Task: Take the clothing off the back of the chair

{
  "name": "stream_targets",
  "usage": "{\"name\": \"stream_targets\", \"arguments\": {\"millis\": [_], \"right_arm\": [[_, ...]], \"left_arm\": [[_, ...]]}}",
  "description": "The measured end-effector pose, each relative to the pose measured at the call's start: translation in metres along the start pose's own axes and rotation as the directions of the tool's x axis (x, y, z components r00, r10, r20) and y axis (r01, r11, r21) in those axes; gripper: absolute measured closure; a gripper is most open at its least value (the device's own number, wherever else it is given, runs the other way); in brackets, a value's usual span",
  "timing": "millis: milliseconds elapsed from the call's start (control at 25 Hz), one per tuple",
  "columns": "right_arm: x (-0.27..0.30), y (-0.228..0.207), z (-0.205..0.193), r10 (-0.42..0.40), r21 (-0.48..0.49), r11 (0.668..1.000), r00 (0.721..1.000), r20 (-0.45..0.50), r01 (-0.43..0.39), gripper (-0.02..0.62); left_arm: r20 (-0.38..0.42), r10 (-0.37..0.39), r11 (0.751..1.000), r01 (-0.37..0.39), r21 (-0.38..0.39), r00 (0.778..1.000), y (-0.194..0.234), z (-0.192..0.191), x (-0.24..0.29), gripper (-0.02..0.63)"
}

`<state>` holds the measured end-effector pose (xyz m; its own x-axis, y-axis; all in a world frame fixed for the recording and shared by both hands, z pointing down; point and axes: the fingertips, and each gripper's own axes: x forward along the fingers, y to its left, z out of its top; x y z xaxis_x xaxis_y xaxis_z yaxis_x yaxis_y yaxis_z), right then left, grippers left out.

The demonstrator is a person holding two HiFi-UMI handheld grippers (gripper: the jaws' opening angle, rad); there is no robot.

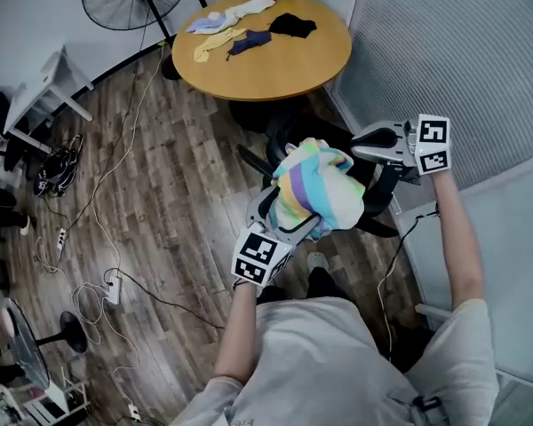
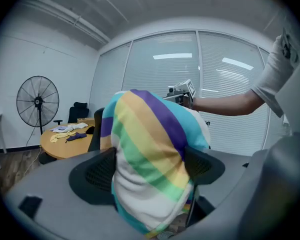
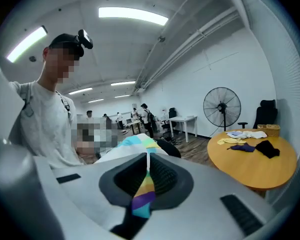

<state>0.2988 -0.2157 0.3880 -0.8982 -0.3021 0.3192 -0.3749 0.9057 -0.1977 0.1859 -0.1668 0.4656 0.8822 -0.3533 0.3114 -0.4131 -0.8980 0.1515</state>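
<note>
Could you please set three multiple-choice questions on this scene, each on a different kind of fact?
1. Where do the small clothes lie? A on the round table; B on a bed; C in a sink.
2. What colour is the large garment? A black; B striped in many colours; C red.
3. The right gripper has its jaws: A apart, empty; B shut on the garment; C shut on a cup.
Answers: 1 A, they lie on its top; 2 B, purple, yellow, green bands show; 3 B, a striped fold is pinched between them.
</note>
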Motion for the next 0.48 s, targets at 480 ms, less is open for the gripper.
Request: {"name": "stream_targets", "arguments": {"millis": [480], "right_arm": [[0.033, -0.001, -0.019, 0.388, -0.003, 0.921, 0.919, -0.069, -0.389, 0.423]], "left_arm": [[0.028, -0.016, 0.999, 0.015, 0.037, 0.999, 0.0, -0.003, 0.004, 0.186]]}}
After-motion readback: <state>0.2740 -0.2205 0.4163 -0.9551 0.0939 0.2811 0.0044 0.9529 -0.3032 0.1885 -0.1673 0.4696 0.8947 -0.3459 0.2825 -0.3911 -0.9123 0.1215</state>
